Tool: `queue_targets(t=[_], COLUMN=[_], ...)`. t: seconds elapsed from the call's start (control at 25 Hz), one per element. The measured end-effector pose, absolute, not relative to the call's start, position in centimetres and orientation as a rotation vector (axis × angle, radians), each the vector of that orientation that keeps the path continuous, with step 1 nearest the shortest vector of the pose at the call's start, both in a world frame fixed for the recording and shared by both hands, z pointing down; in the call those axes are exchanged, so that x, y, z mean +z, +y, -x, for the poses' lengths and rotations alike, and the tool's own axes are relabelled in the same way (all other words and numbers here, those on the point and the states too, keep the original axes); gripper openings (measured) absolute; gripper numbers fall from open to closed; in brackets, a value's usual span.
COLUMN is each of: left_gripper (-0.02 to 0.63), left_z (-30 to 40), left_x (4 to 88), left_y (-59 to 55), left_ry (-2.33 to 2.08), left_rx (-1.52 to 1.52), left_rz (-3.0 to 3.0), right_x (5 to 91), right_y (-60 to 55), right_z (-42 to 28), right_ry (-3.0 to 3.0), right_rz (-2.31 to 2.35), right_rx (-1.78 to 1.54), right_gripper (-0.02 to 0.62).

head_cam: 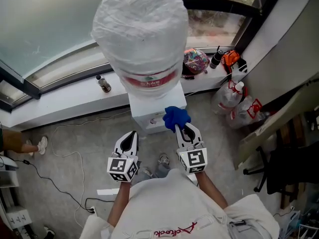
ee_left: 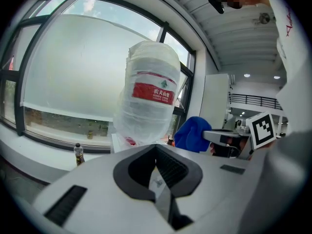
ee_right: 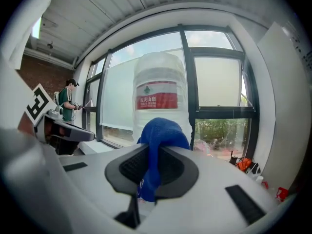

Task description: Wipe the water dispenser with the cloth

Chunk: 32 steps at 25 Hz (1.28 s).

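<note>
A white water dispenser (head_cam: 154, 111) stands by the window, topped with a large plastic-wrapped bottle (head_cam: 142, 36) with a red label. My right gripper (head_cam: 181, 129) is shut on a blue cloth (head_cam: 176, 116), which bunches out past its jaws and sits at the dispenser's front right corner. In the right gripper view the cloth (ee_right: 158, 140) hangs between the jaws with the bottle (ee_right: 159, 94) straight ahead. My left gripper (head_cam: 130, 136) is shut and holds nothing, a little in front of the dispenser to the left. The left gripper view shows the bottle (ee_left: 148, 99) and the cloth (ee_left: 193, 133) to the right.
A small bottle (head_cam: 103, 83) stands on the white window ledge (head_cam: 65, 101) at the left. Bags and small items (head_cam: 197, 59) lie on the ledge to the right; a plastic bag (head_cam: 234, 103) sits on the floor. Cables (head_cam: 65, 156) run across the floor. A person (ee_right: 65, 104) stands far left.
</note>
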State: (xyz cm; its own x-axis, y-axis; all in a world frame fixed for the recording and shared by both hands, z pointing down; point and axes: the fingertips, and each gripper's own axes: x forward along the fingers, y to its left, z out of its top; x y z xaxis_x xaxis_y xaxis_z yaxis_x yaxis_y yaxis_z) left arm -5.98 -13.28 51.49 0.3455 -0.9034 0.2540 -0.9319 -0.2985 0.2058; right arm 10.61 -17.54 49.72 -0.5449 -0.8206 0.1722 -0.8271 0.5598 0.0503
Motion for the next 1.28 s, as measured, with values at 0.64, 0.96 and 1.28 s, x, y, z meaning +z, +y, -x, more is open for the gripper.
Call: queue_targets(t=[0.64, 0.96, 1.28], left_gripper=[0.012, 0.012, 0.012], left_z=[6.2, 6.8, 6.0], left_x=[51.0, 51.3, 51.1], left_y=[-3.3, 5.7, 13.0], left_ry=[-1.649, -1.659, -1.655], left_rx=[0.067, 0.025, 0.034], left_rz=[-2.313, -2.310, -2.319], right_x=[48.8, 49.1, 49.0], right_y=[-6.3, 3.3, 10.5], right_z=[-8.3, -7.2, -7.2], right_ry=[-2.655, -2.662, -2.670], right_rz=[-1.357, -1.346, -1.343], right_rx=[0.033, 0.021, 0.020], right_gripper=[0.043, 0.043, 0.041])
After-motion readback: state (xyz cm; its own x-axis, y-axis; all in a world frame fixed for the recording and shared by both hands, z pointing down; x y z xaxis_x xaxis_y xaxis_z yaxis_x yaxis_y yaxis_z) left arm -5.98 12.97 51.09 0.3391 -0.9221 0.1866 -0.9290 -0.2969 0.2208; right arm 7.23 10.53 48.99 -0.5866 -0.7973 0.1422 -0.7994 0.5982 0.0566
